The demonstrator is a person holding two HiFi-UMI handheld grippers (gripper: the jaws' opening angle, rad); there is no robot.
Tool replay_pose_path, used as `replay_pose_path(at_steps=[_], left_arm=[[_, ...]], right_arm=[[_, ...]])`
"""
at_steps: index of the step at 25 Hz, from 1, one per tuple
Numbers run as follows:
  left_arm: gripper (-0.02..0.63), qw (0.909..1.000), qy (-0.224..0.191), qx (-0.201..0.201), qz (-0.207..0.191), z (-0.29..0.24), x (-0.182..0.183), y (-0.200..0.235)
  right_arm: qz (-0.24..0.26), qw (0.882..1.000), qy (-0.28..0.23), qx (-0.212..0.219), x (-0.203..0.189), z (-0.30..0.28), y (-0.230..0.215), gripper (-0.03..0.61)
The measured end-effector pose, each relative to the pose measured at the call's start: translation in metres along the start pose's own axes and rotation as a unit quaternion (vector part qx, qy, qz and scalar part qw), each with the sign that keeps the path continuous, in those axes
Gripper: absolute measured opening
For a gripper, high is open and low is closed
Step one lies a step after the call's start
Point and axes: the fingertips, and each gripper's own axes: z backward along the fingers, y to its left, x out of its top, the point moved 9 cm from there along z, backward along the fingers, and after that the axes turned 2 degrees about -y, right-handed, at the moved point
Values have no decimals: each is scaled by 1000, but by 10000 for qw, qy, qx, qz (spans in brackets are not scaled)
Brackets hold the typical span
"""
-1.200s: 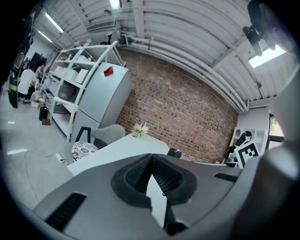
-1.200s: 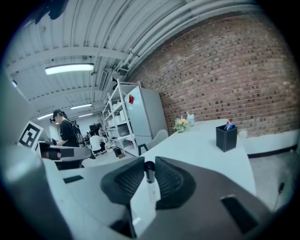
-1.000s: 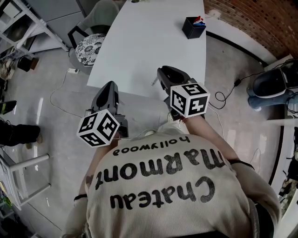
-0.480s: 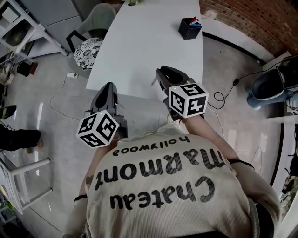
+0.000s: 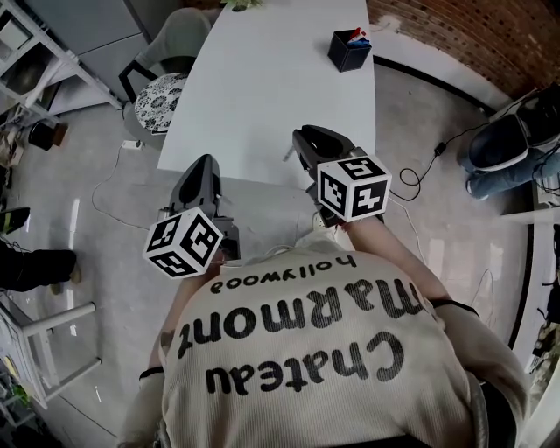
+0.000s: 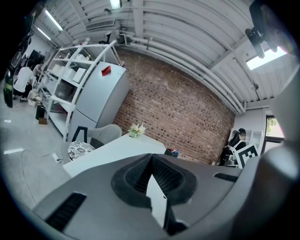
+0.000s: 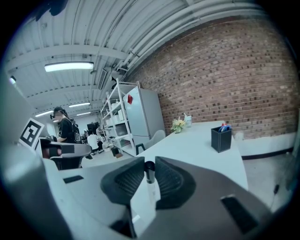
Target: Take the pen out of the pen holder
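Visibly, right hand-held gripper (image 7: 149, 164) clamps pen (image 7: 151, 186), left hand-held gripper (image 6: 151, 158) closed; shirt (image 5: 297, 385): "Chateau Marmont".

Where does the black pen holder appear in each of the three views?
Head view: pen holder at the top, near the white table's right edge.
Left gripper view: pen holder small, just above the jaws.
Right gripper view: pen holder right of centre.
Shared landmark: the brick wall.

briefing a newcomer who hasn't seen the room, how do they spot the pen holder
Start at the long white table that runs toward the brick wall. On its far right corner stands the pen holder: a small dark square box with red and blue tips showing, unlike the pale flowers at the far left.
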Motion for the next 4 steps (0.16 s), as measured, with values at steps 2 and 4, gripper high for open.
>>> replay_pose_path(at_steps=[2, 4], left_arm=[[0, 10000, 12, -1, 3, 0, -1, -1], [0, 10000, 24, 2, 7, 1, -2, -1]], right_arm=[[2, 10000, 0, 2, 0, 1, -1, 72], [5, 10000, 8, 7, -1, 2, -1, 72]])
